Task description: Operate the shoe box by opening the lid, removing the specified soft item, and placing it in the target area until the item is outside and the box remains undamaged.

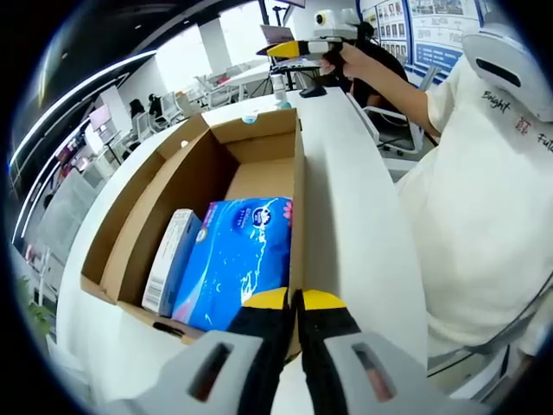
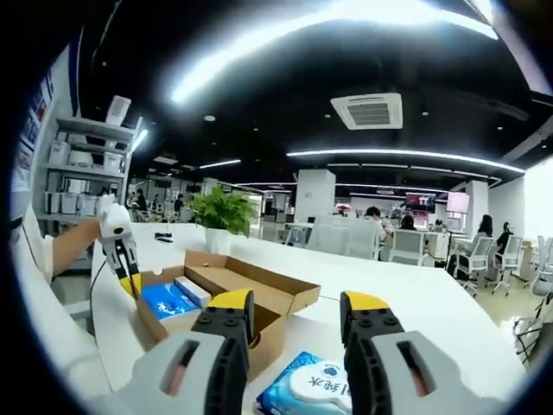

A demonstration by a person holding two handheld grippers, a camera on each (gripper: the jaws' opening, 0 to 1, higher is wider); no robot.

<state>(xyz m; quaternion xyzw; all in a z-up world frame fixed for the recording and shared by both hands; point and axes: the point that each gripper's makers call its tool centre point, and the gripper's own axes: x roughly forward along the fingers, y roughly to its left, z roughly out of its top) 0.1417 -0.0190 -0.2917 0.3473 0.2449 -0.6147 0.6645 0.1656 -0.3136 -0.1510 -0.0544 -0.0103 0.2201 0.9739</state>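
Wet-wipe pack (image 2: 304, 387) lies between the spread right hand-held gripper (image 2: 298, 322); left hand-held gripper (image 1: 294, 303), clenched, sits at the open shoe box (image 1: 130, 225) holding a blue tissue pack (image 1: 238, 255). Placement looks finished; withdrawing comes next.

In the left gripper view we cannot see the near wall of the shoe box (image 1: 130, 259) where the left gripper (image 1: 295, 300) overlaps it, nor the near end of the blue tissue pack (image 1: 233, 255). Print on the white carton (image 1: 168, 259) is too small to read. In the right gripper view the wet-wipe pack (image 2: 307, 389) is cut off by the bottom edge and partly hidden behind the right gripper (image 2: 296, 313); its label is unreadable.
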